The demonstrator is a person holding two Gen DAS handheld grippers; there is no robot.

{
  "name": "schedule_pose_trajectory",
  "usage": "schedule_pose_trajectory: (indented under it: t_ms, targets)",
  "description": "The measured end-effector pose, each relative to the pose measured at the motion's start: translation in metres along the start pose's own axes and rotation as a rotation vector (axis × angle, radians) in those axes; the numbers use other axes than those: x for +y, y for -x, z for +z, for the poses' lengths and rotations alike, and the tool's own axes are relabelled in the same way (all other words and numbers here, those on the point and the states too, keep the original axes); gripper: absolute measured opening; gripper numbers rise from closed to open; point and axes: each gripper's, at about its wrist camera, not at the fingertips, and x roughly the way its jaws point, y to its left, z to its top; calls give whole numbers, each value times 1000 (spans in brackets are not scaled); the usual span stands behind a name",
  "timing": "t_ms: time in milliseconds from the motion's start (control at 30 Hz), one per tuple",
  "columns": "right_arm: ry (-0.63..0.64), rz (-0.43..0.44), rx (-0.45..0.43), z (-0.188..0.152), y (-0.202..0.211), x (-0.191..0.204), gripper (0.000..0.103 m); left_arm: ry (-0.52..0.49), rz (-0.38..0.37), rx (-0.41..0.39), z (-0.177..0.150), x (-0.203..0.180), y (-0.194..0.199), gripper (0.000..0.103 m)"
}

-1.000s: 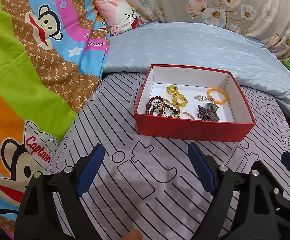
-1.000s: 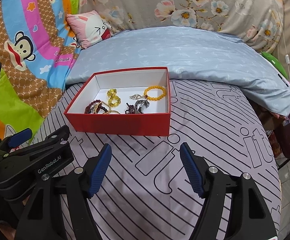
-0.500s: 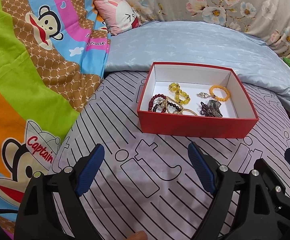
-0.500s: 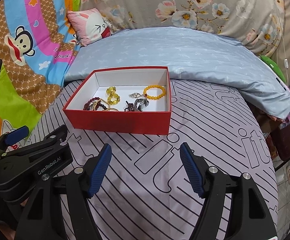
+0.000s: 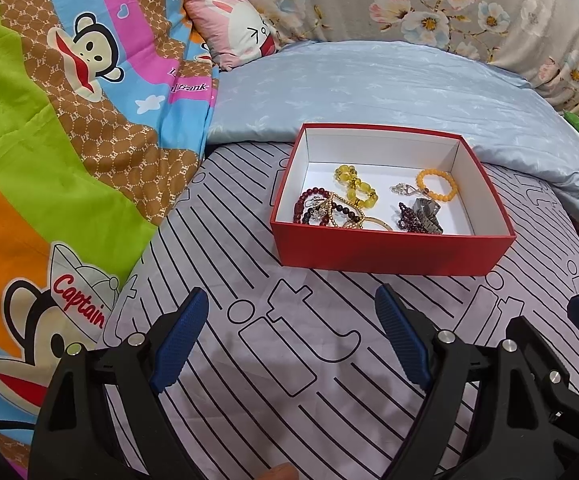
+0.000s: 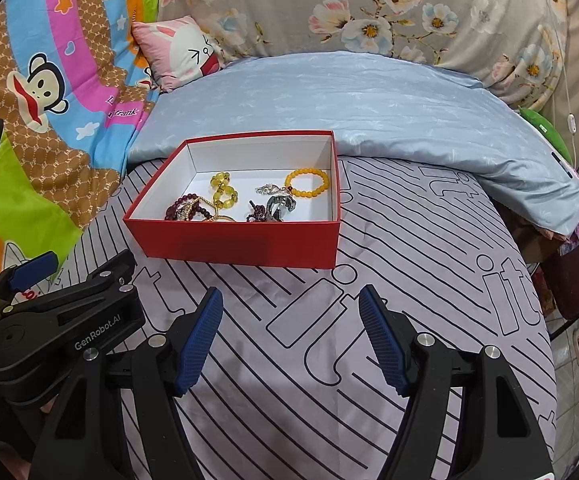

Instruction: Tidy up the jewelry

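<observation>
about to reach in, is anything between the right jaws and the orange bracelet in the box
Only the red box's near wall. The open right gripper hovers over bare sheet, and the orange bracelet lies uncovered at the back right.

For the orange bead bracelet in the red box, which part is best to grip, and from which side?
Probably the orange bead bracelet by its near-left arc, from above. It lies flat as an open ring, so one finger can drop inside. The box wall crowds its far and right sides; a silver piece touches its left.

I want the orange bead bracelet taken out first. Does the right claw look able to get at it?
Probably yes. The right claw is open and empty, the red box has no lid, and the orange bead bracelet lies apart near its right wall, with nothing on it.
</observation>
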Motion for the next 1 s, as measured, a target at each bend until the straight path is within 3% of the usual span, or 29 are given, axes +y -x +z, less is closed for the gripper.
schedule_pose_trajectory:
  t_ms: [1000]
  targets:
    - [-15, -13, 18, -6, -6, -4, 68, -7, 6, 32, -5, -5, -8, 86]
